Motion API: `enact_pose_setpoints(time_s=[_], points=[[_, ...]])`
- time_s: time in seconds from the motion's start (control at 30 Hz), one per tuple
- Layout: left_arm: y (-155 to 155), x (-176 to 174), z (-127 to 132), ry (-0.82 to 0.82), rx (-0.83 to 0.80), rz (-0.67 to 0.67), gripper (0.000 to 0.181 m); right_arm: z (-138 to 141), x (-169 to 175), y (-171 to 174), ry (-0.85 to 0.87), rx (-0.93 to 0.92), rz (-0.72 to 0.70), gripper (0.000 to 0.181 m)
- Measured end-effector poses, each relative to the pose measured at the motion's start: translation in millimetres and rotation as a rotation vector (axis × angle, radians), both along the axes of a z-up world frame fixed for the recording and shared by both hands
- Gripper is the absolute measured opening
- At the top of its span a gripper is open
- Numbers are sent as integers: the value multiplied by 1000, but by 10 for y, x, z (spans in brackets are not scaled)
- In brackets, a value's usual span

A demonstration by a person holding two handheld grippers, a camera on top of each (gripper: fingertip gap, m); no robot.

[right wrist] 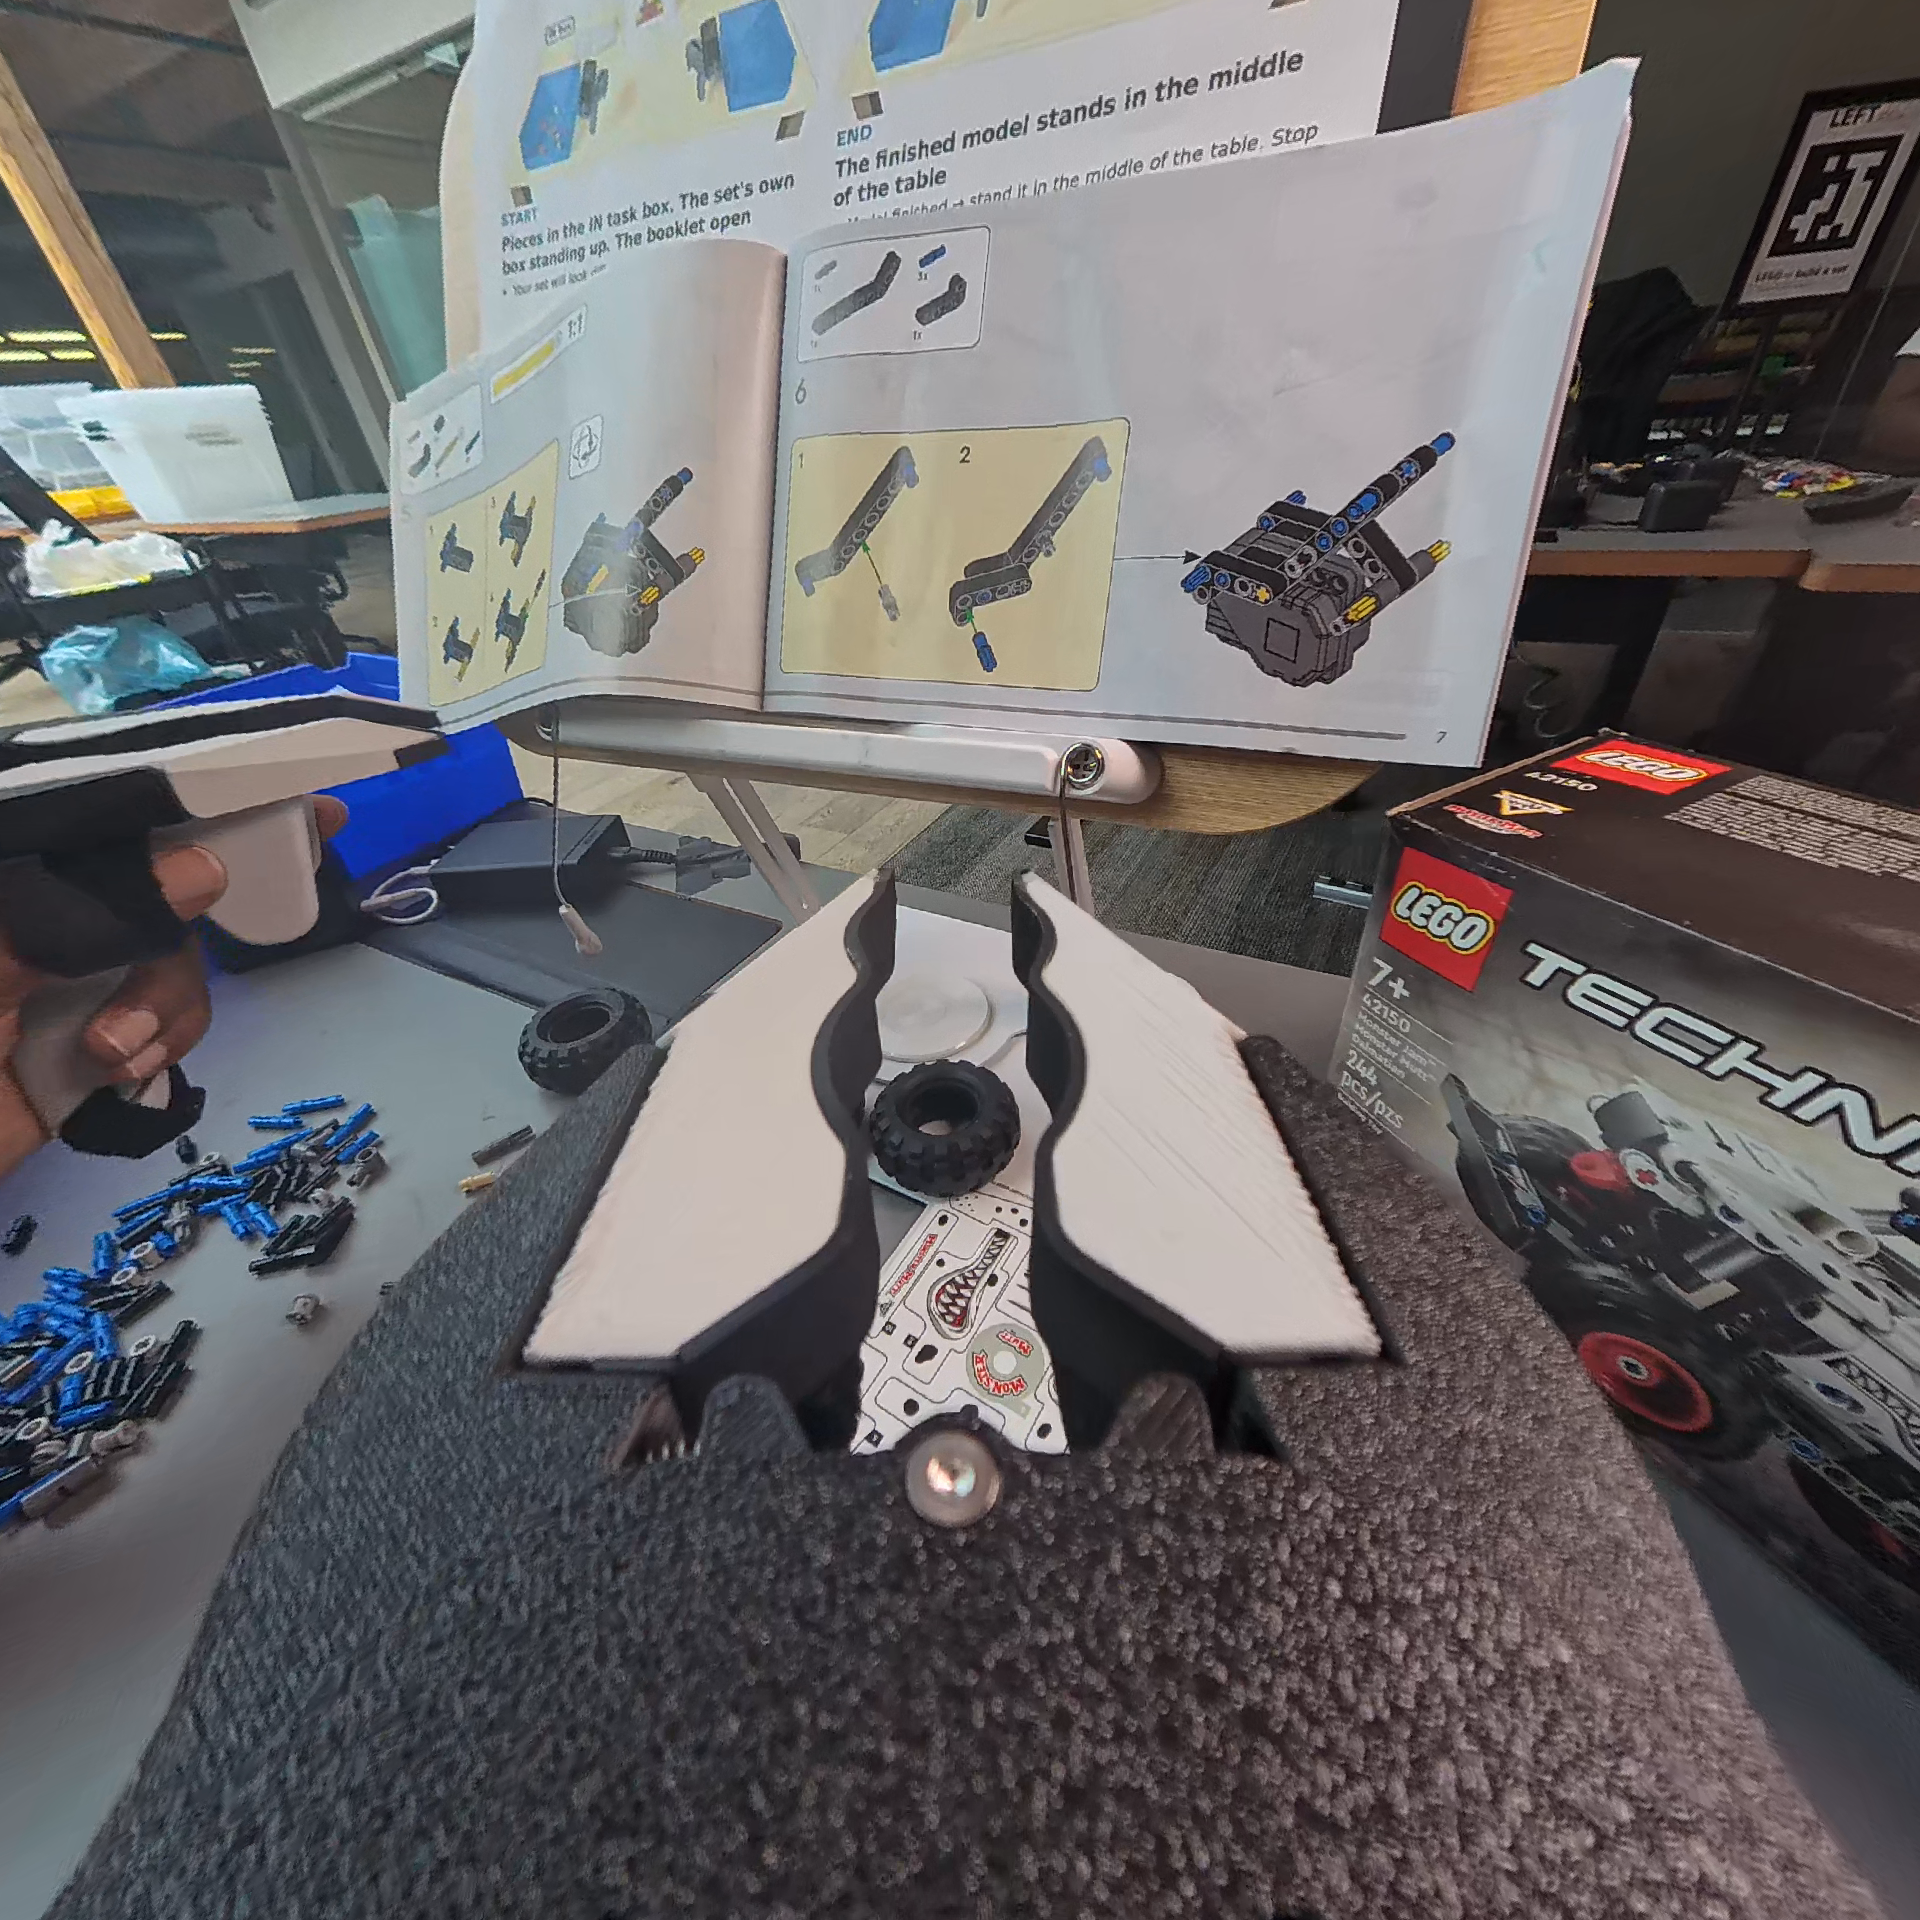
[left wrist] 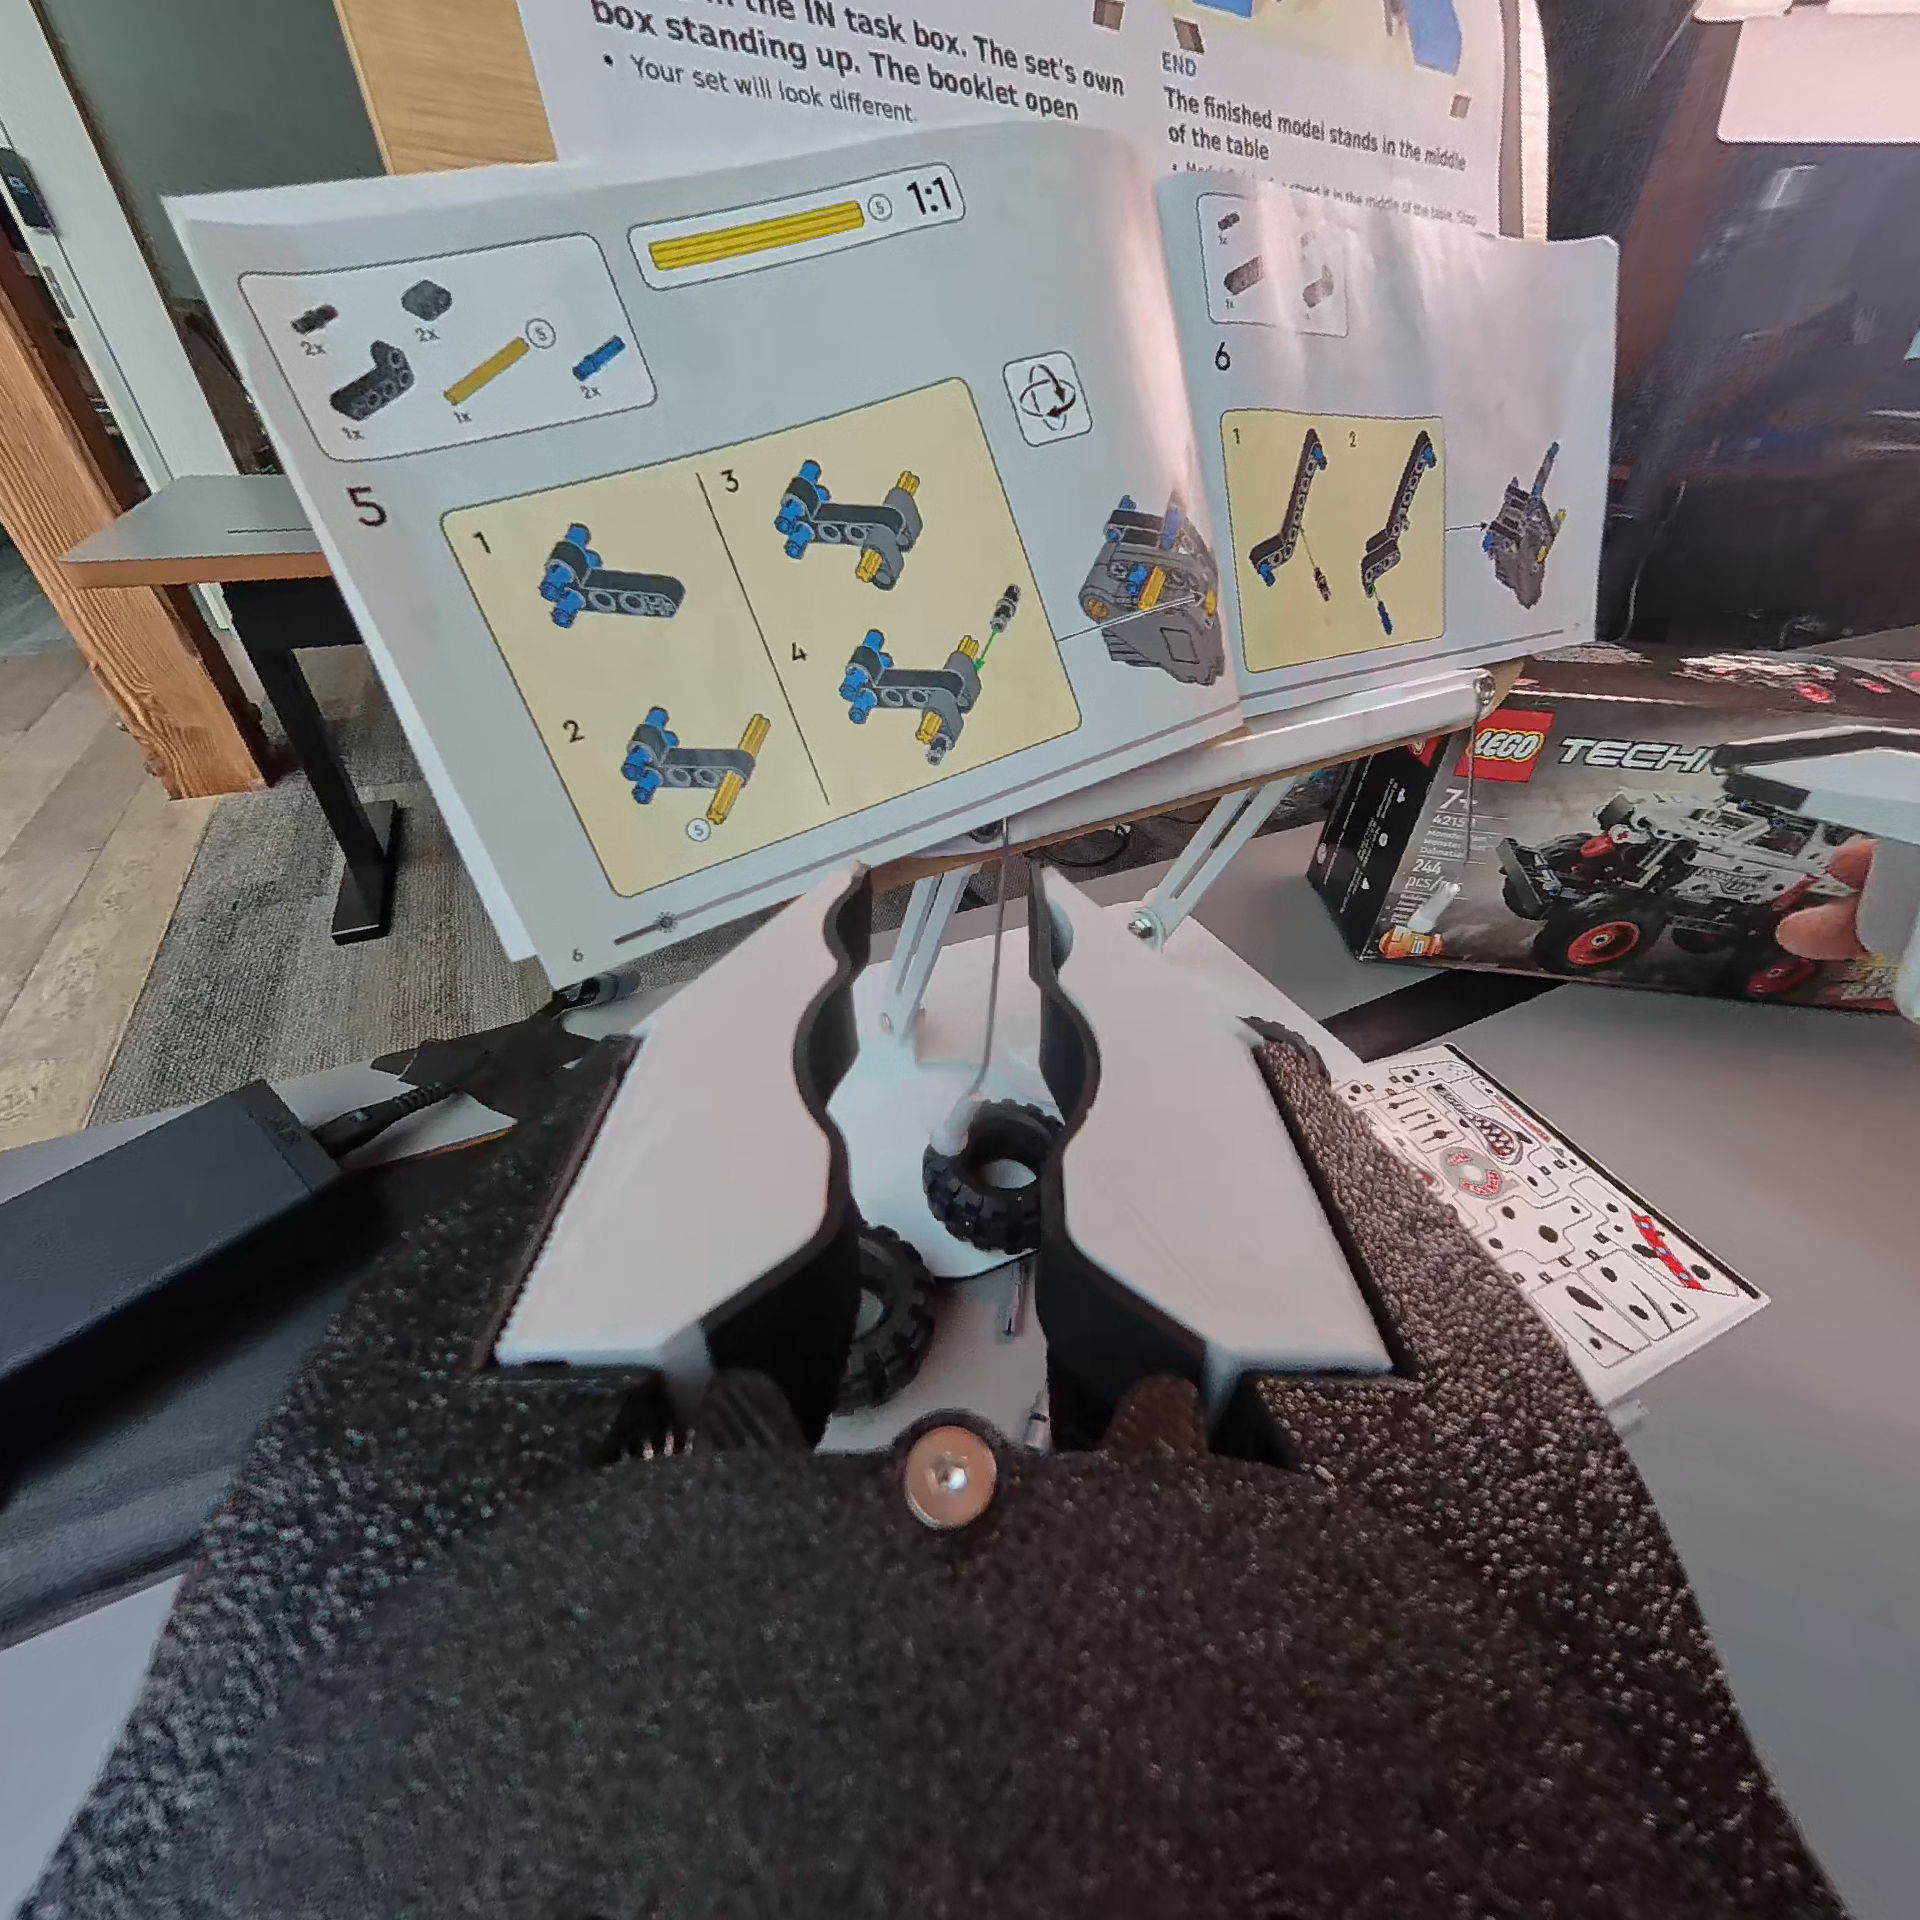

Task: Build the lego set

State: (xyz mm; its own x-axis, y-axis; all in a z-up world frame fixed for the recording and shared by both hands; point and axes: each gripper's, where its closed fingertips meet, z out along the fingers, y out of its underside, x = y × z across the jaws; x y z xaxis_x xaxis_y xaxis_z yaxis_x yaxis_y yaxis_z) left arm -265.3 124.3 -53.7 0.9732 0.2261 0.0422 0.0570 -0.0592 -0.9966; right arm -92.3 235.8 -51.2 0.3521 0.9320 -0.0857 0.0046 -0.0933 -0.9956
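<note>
In the left wrist view my left gripper (left wrist: 951,914) is open and empty above the table. Two black tyres lie below it: one (left wrist: 992,1179) on the stand's white base between the fingers, the other (left wrist: 883,1314) nearer and half hidden by the left finger. In the right wrist view my right gripper (right wrist: 954,904) is open and empty. A black tyre (right wrist: 943,1127) lies between its fingers on the table, at the far edge of the sticker sheet (right wrist: 966,1320). A second tyre (right wrist: 582,1039) lies to the left. The open instruction booklet (left wrist: 727,520) (right wrist: 1143,468) stands on a stand.
A heap of blue and black pins (right wrist: 156,1278) lies at the left. The set's box (right wrist: 1662,1143) (left wrist: 1610,862) stands at the right. A black power adapter (left wrist: 135,1247) and cable lie at the left. A hand holds the left gripper (right wrist: 208,790). A blue bin (right wrist: 416,790) stands behind it. Across from one pair of fingers to the other is roughly 20 centimetres. The right gripper is farther from the black power adapter (left wrist: 135,1247), some 45 centimetres, than the left, some 25 centimetres. Look for it in the right wrist view (right wrist: 523,855) too.
</note>
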Motion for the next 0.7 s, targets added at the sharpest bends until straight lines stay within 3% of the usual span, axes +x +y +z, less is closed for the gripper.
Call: enact_pose_setpoints(time_s=[0.2,0.37,0.7], points=[[110,-366,-66,-10,-39,90,29,-33,-20,-33,-15,8,17,21],[106,-500,26,31,-30,125,24,-74,-19,-10,-25,6,19,20],[24,-466,-3,33,-37,102,30,-101,-59,-78,-36,3,46,19]])
